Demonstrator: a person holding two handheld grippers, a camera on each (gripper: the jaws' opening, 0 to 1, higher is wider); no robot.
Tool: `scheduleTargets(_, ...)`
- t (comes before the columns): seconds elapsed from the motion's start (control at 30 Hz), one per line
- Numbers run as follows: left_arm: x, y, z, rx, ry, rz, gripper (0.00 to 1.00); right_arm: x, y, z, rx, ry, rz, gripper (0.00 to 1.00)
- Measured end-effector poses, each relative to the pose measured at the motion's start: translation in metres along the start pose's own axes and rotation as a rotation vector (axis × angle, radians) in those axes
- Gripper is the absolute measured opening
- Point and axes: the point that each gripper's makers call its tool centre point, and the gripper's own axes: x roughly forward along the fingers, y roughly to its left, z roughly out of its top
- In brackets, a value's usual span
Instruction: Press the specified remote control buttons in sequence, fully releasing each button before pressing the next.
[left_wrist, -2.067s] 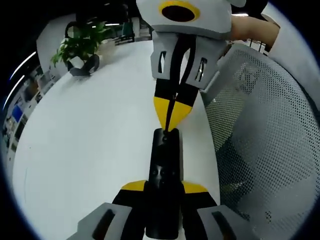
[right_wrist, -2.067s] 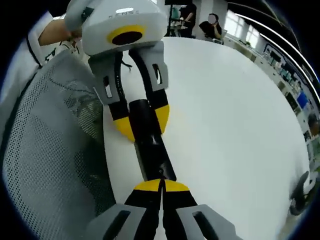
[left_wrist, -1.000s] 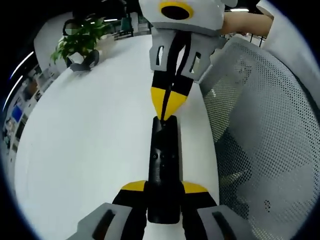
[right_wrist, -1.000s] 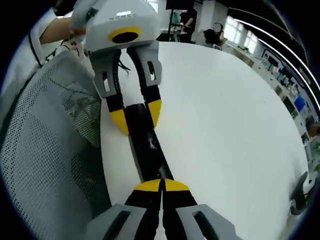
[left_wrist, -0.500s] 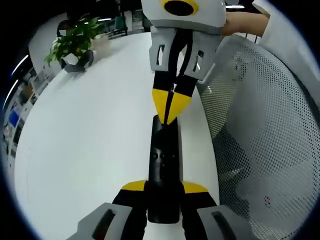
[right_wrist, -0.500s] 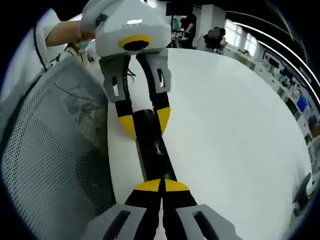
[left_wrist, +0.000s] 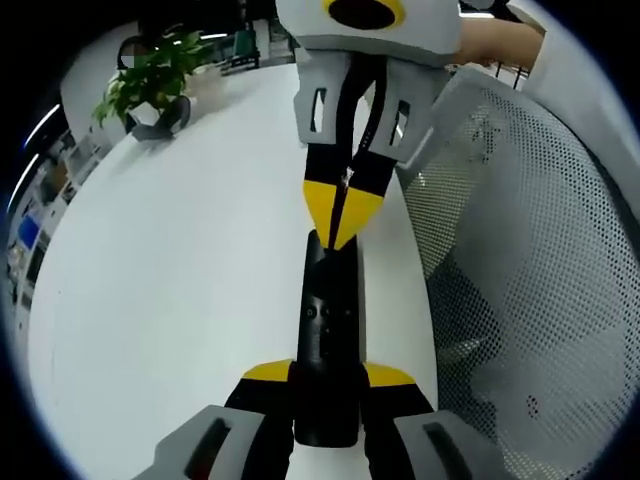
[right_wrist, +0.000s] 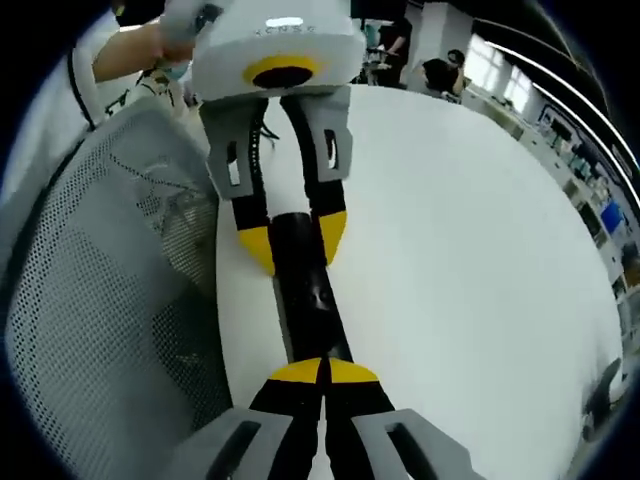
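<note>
We are pinching the slim, rigid, light remote (left_wrist: 329, 340) by its long edges in the left tool (left_wrist: 329, 375) over the white tabletop (left_wrist: 180, 250), while the right tool (right_wrist: 322, 372), pressed together, is touching its far end.

Broad open room is offered by the round white table (left_wrist: 170, 260), whose bare top spreads wide on the side away from the grey mesh-backed office chair (left_wrist: 530, 290). That chair is pressed close along the table edge, so passage on that flank is blocked. The strip of table nearest the chair is taken up by the slim black remote control (left_wrist: 330, 340). A potted green plant (left_wrist: 150, 85) is stood well apart at the far rim
</note>
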Motion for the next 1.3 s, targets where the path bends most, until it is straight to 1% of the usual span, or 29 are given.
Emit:
scheduleTargets(0.03,0.000,0.000,0.000,-0.002,0.001,0.001,0.24,0.000,0.000,0.000,-0.001,-0.003,-0.003,0.00)
scheduleTargets(0.13,0.000,0.000,0.000,-0.004,0.007,0.002,0.24,0.001,0.005,0.007,-0.027,-0.027,0.002,0.00)
scheduleTargets(0.2,0.000,0.000,0.000,-0.003,0.009,0.001,0.24,0.005,0.006,0.010,-0.052,-0.021,0.006,0.00)
scheduleTargets(0.27,0.000,0.000,0.000,-0.001,0.010,0.000,0.24,0.009,0.005,0.009,-0.088,0.005,0.004,0.00)
scheduleTargets(0.3,0.000,0.000,0.000,0.001,0.008,0.001,0.24,0.008,0.005,0.010,-0.129,0.014,0.008,0.00)
scheduleTargets(0.33,0.000,0.000,0.000,0.003,0.005,0.001,0.24,0.008,0.004,0.009,-0.127,0.028,0.005,0.00)
scheduleTargets(0.4,0.000,0.000,-0.001,0.005,-0.004,0.002,0.24,0.008,0.004,0.008,-0.208,0.059,0.002,0.00)
scheduleTargets(0.5,0.000,0.000,0.000,0.002,-0.017,0.004,0.24,0.009,0.005,0.007,-0.272,0.103,-0.004,0.00)
scheduleTargets(0.6,0.000,0.000,0.000,0.006,-0.014,0.004,0.24,0.011,0.005,0.008,-0.287,0.150,-0.003,0.00)
scheduleTargets(0.7,0.000,0.000,0.000,0.009,-0.002,0.003,0.24,0.012,0.004,0.008,-0.272,0.170,0.003,0.00)
scheduleTargets(0.77,0.001,0.000,0.000,0.004,0.001,0.005,0.24,0.011,0.003,0.007,-0.259,0.160,0.006,0.00)
scheduleTargets(0.87,0.001,0.000,0.000,-0.001,0.001,0.009,0.24,0.010,0.003,0.006,-0.204,0.146,0.009,0.00)
scheduleTargets(0.93,0.001,0.000,0.001,-0.010,-0.001,0.012,0.24,0.010,0.004,0.007,-0.203,0.151,0.009,0.00)
scheduleTargets(1.0,0.001,0.000,0.001,-0.016,0.002,0.013,0.24,0.011,0.004,0.006,-0.224,0.164,0.014,0.00)
scheduleTargets(1.1,0.002,0.000,0.002,-0.019,0.014,0.013,0.24,0.011,0.004,0.006,-0.230,0.170,0.026,0.00)
scheduleTargets(1.23,0.002,0.000,0.002,-0.030,0.021,0.017,0.25,0.010,0.003,0.005,-0.230,0.150,0.032,0.00)
scheduleTargets(1.3,0.002,0.001,0.002,-0.039,0.017,0.022,0.25,0.010,0.003,0.005,-0.217,0.135,0.026,0.00)
